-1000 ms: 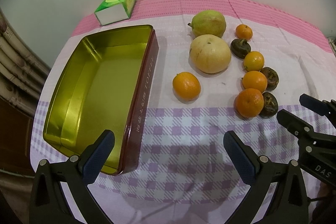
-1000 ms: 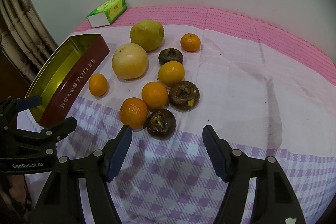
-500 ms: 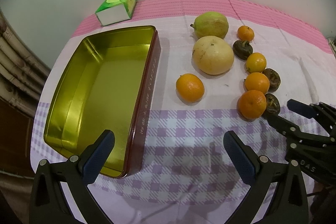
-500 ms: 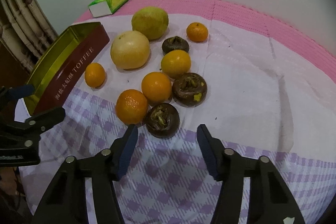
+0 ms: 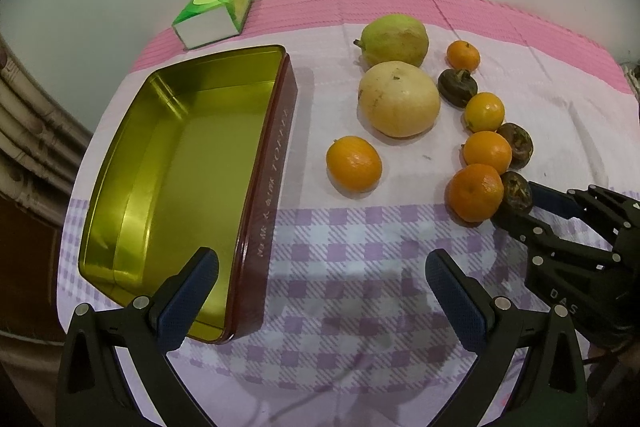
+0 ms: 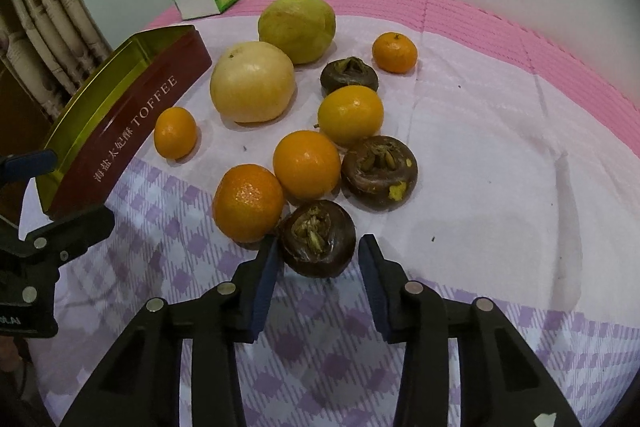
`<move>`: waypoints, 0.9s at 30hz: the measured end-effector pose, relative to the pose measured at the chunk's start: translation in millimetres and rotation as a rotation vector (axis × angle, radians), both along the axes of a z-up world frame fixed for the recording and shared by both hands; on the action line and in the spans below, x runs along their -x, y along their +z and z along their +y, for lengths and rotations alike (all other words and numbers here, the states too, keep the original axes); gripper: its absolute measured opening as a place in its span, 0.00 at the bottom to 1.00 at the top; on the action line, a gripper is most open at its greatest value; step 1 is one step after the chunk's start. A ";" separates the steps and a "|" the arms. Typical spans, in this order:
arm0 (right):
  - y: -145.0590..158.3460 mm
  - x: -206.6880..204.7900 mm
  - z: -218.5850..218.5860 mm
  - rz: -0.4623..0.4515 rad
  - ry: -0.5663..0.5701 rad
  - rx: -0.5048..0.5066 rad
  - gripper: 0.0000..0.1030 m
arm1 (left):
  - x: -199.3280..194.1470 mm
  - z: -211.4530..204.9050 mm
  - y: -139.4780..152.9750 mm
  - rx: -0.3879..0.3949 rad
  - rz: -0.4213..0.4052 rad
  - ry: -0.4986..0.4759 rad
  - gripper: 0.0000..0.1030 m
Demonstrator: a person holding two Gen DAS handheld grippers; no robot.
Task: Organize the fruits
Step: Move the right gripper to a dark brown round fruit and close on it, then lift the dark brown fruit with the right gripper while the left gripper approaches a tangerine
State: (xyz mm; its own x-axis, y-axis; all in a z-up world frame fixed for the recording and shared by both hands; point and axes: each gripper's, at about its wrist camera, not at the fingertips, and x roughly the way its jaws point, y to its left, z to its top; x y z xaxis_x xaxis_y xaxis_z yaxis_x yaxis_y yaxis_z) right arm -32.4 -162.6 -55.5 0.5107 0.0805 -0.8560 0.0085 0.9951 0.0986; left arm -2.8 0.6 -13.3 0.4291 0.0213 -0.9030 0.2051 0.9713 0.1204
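Observation:
An open gold toffee tin [image 5: 180, 163] with dark red sides lies empty at the left; it also shows in the right wrist view [image 6: 132, 107]. Fruit lies on the cloth: a green pear-like fruit [image 6: 297, 23], a pale round fruit [image 6: 253, 87], several oranges, three dark brown fruits. My right gripper [image 6: 318, 259] is open, its fingers on either side of the nearest brown fruit [image 6: 317, 237], beside an orange [image 6: 248, 202]. It also shows in the left wrist view [image 5: 520, 203]. My left gripper [image 5: 320, 283] is open and empty above the checked cloth.
A green and white box [image 5: 214, 13] lies at the back by the wall. A lone orange [image 5: 354, 163] lies between the tin and the fruit cluster. The pink cloth edge runs along the back. A curtain [image 6: 44, 27] hangs at the left.
My right gripper has moved forward and narrowed, so its fingers now flank the nearest brown fruit. My left gripper has shifted only slightly.

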 end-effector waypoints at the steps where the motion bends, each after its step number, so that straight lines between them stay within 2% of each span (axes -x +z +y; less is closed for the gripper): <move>1: -0.1 0.0 0.7 -0.002 0.003 0.005 0.35 | -0.1 -0.8 -0.2 -0.001 0.000 -0.002 1.00; 10: 0.5 5.2 -9.9 -0.002 -0.027 0.005 0.35 | -0.1 -17.7 -2.0 0.018 0.013 -0.049 1.00; 19: 1.5 24.6 -57.5 0.013 -0.163 -0.007 0.35 | -5.7 -47.3 -6.9 0.095 0.055 -0.128 1.00; 24: 0.0 31.7 -73.9 0.008 -0.201 -0.023 0.35 | -15.6 -64.5 -12.4 0.121 0.086 -0.160 0.99; 27: -0.5 35.6 -79.2 0.003 -0.205 -0.034 0.35 | -21.3 -72.6 -13.9 0.121 0.089 -0.173 0.94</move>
